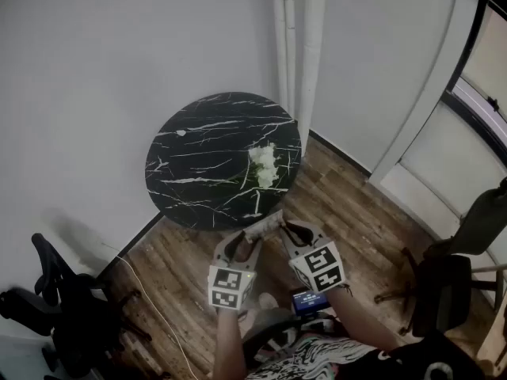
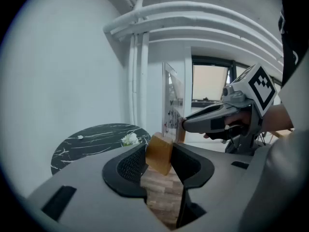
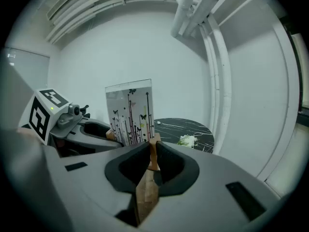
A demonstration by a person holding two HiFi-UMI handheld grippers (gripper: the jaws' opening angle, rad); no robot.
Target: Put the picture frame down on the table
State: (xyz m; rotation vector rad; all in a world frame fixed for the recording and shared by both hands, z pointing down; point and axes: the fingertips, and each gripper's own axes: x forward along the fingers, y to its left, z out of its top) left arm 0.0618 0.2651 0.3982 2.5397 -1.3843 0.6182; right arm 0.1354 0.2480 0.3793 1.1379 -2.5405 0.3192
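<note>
Clear, wood-based picture frame [image 3: 129, 112] pinched by left gripper [image 2: 159, 152] and right gripper [image 3: 153, 156], seemingly short of round black marble table [image 1: 206, 157].

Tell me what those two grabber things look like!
The left hand-held gripper and the right hand-held gripper are grey plastic, each with a white cube covered in black square markers. The jaws are dark with a bumpy mesh lining. The person wears a black-and-white patterned top.
</note>
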